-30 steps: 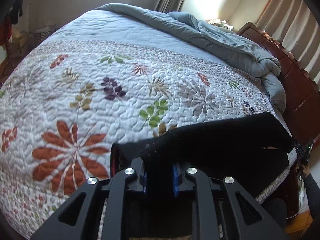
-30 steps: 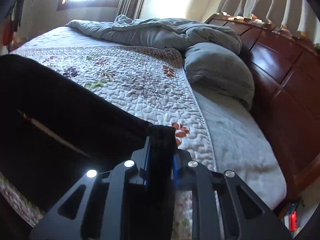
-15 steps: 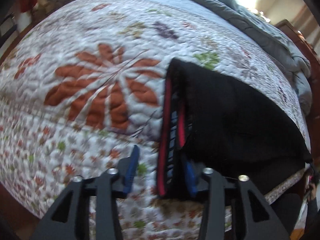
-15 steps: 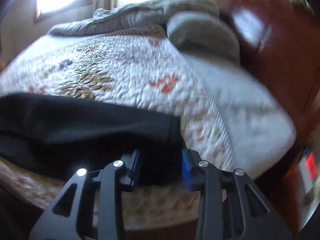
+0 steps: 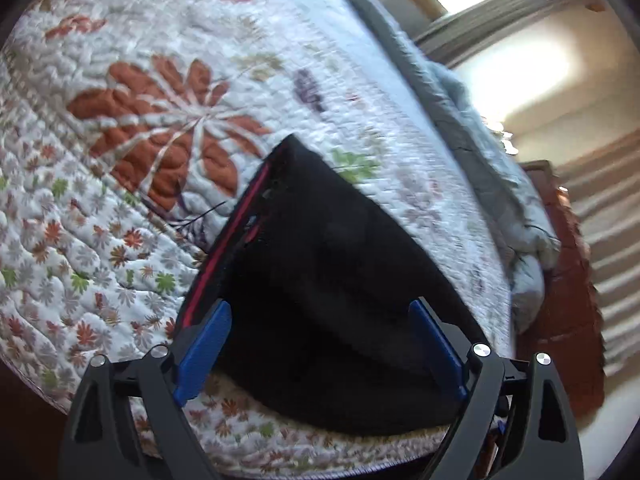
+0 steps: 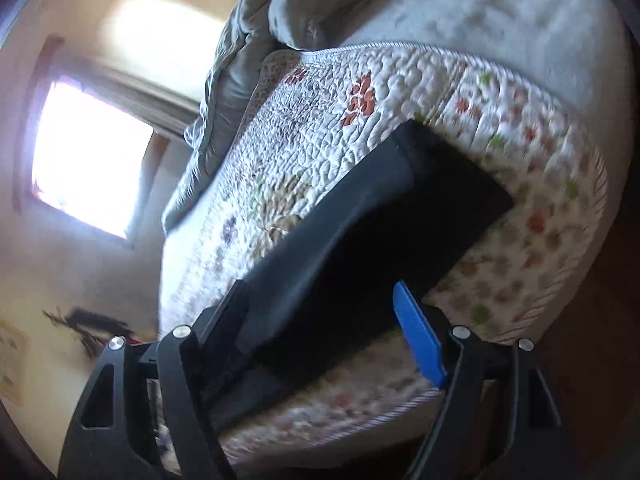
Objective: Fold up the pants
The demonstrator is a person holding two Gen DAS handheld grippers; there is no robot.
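The black pants (image 5: 340, 264), with a red stripe along their near left edge, lie flat on the flowered quilt (image 5: 120, 160) near the bed's front edge. My left gripper (image 5: 320, 340) hovers over their near end. Its jaws are opening wide, and the cloth lies between the blue pads (image 5: 204, 344) without being pressed. In the right wrist view the other end of the pants (image 6: 420, 208) lies on the quilt (image 6: 320, 120). My right gripper (image 6: 320, 320) is above it. Its jaws are opening too, with cloth between them and the blue pad (image 6: 418, 336) clear of it.
A bunched grey duvet (image 5: 492, 176) runs along the far side of the bed, with a grey pillow (image 6: 320, 4) by the dark wooden headboard (image 5: 568, 280). A bright window (image 6: 88, 156) is beyond. The quilt's edge (image 5: 280, 460) drops off just below the pants.
Both grippers were shut on the pants' ends and have spread their jaws and let go. The pants have come down onto the quilt. Both wrists have rolled and dipped.
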